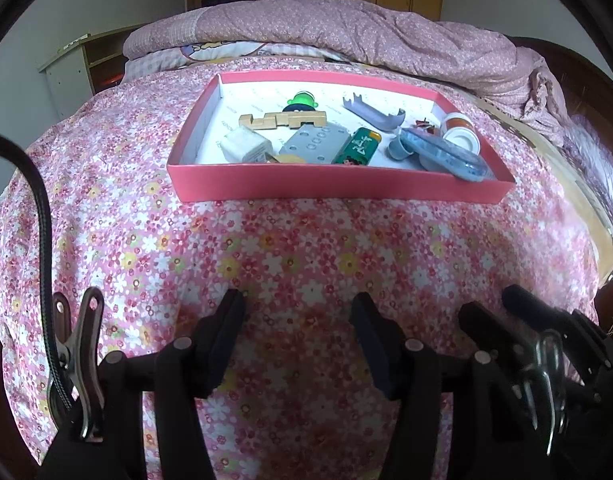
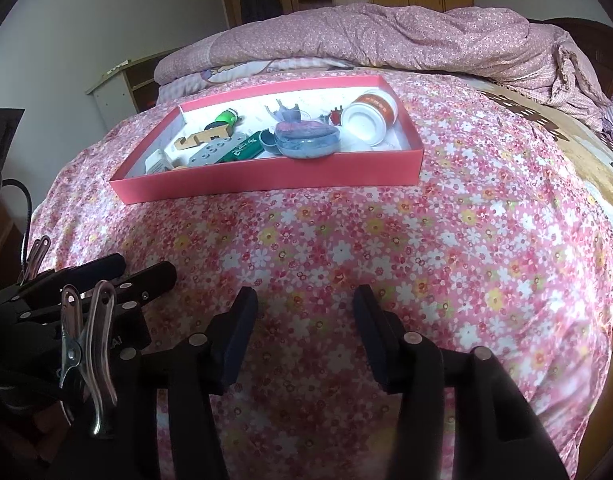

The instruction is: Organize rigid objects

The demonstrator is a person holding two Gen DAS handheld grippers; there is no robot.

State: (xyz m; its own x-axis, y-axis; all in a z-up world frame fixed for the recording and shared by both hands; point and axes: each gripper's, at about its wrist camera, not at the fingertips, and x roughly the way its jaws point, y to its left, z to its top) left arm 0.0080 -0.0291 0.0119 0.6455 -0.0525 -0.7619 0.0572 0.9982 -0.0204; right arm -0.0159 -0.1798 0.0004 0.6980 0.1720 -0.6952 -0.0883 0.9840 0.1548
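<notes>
A pink shallow box (image 1: 338,186) (image 2: 266,180) lies on the flowered bedspread and holds several small objects: a wooden puzzle piece (image 1: 282,120), a white block (image 1: 246,145), a grey perforated plate (image 1: 316,141), a green lighter (image 1: 358,147), a blue oval case (image 1: 442,152) (image 2: 306,140), a white and orange jar (image 1: 460,130) (image 2: 370,118), a green toy (image 1: 302,102) (image 2: 226,117) and a lilac plastic piece (image 1: 372,114). My left gripper (image 1: 298,312) is open and empty, well short of the box. My right gripper (image 2: 304,304) is open and empty, also short of it.
The flowered bedspread (image 1: 306,256) covers the bed. A rumpled pink quilt (image 1: 346,32) lies behind the box. A small shelf unit (image 1: 86,64) stands at the left. The right gripper shows at the lower right of the left wrist view (image 1: 546,340).
</notes>
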